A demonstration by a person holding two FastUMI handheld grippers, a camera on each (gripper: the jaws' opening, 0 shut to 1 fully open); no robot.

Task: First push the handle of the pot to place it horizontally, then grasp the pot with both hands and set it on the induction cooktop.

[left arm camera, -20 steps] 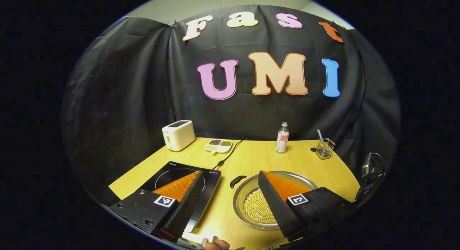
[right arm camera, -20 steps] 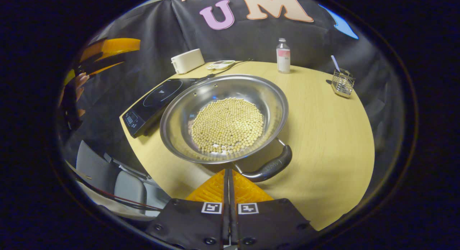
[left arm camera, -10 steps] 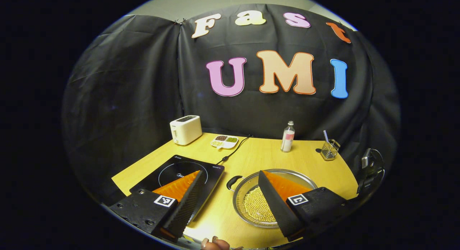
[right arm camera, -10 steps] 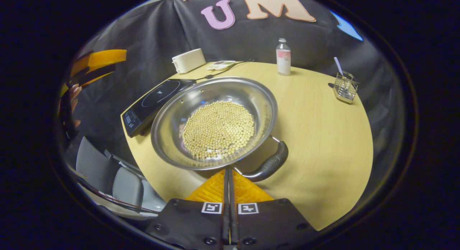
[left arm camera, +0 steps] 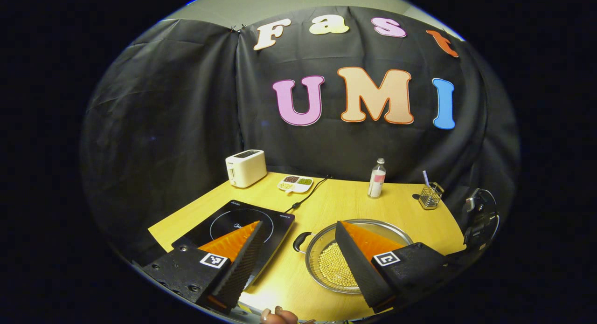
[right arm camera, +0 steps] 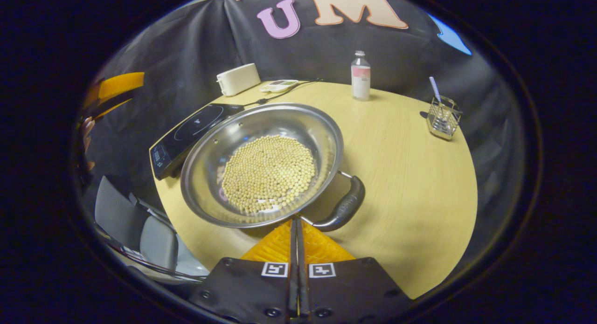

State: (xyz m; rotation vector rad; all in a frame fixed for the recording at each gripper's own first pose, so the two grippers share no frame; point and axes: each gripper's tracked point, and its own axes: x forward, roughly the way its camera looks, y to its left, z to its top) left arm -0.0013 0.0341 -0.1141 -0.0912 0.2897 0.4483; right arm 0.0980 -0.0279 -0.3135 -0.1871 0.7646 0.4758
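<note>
Pot (right arm camera: 261,165) sits just ahead of the closed, empty right gripper (right arm camera: 296,235), handle (right arm camera: 343,207) beside its tips. Handle should be nudged sideways slowly so beans (right arm camera: 268,172) aren't spilled. Left gripper (left arm camera: 298,254) is held open above.

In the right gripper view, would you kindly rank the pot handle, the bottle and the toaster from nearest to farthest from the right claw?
1. Pot handle, just ahead of the shut right claw, slightly right.
2. Bottle, far side, right of centre.
3. Toaster, far left corner; close to the bottle's rank.
</note>
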